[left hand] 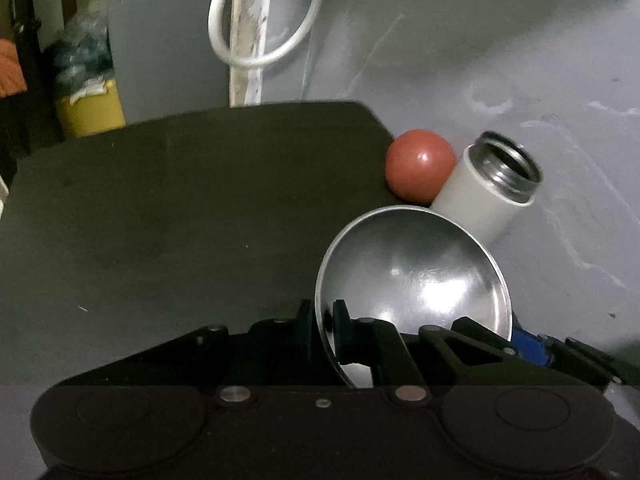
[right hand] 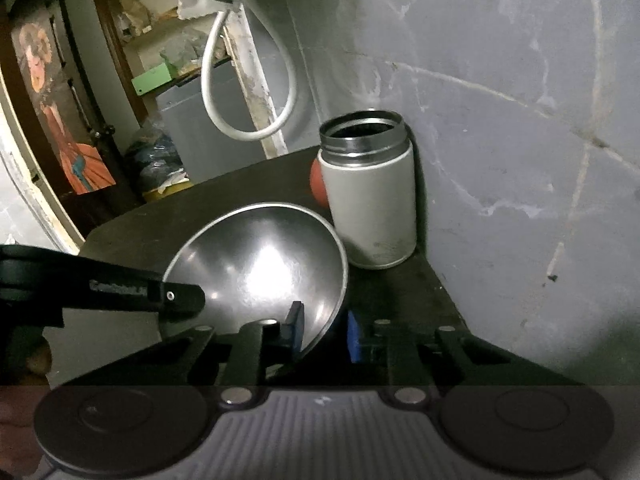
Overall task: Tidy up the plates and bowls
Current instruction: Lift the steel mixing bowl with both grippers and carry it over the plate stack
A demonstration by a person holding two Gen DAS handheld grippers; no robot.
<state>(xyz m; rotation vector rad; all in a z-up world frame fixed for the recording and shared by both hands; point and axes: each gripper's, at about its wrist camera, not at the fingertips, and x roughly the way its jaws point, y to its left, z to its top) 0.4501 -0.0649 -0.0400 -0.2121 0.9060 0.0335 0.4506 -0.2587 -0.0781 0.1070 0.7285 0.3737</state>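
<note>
A shiny steel bowl [left hand: 416, 276] hangs tilted above the dark table [left hand: 180, 208], its hollow facing the camera. My left gripper [left hand: 322, 328] is shut on the bowl's left rim, one finger inside and one outside. In the right wrist view the same steel bowl [right hand: 260, 260] shows, and my right gripper [right hand: 324, 332] is shut on its right rim. The left gripper [right hand: 180, 296] reaches in from the left onto the opposite rim. A blue pad of the right gripper [left hand: 528, 346] peeks out behind the bowl in the left wrist view.
A white flask [right hand: 370, 196] with an open steel mouth stands at the table's back right corner by the grey wall [right hand: 500, 120]. A red ball [left hand: 420, 166] lies beside the flask [left hand: 488, 192]. A white hose loop [left hand: 264, 16] hangs behind; a yellow bin [left hand: 90, 110] sits at back left.
</note>
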